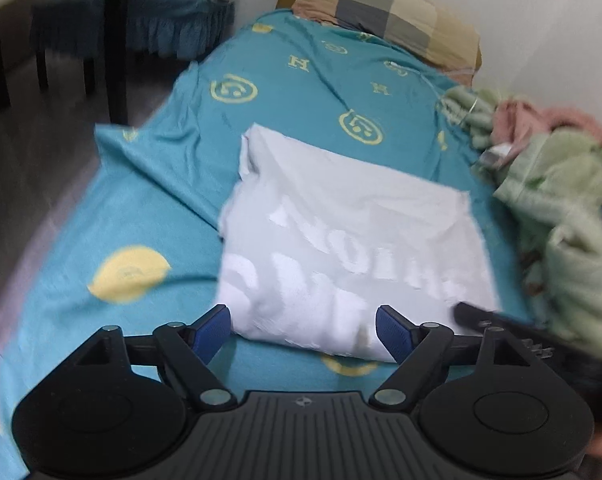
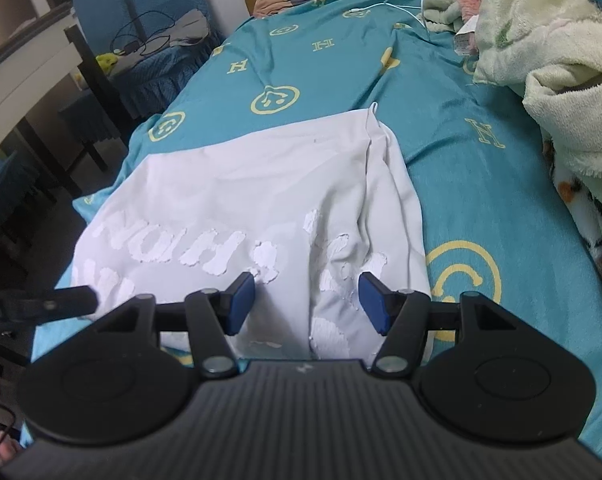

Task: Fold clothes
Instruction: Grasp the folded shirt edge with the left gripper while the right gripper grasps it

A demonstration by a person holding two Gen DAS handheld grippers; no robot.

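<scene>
White shirt [image 2: 237, 184] lies partly folded, print up, on the bed [image 2: 473, 200]. Left gripper [image 1: 303, 330] and right gripper [image 2: 307, 300] hover over its near edge, jaws apart and empty, likely lined up for the next fold.

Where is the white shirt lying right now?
The white shirt lies on the teal bedsheet, mid-bed in both wrist views, with the green blanket to its right.
</scene>
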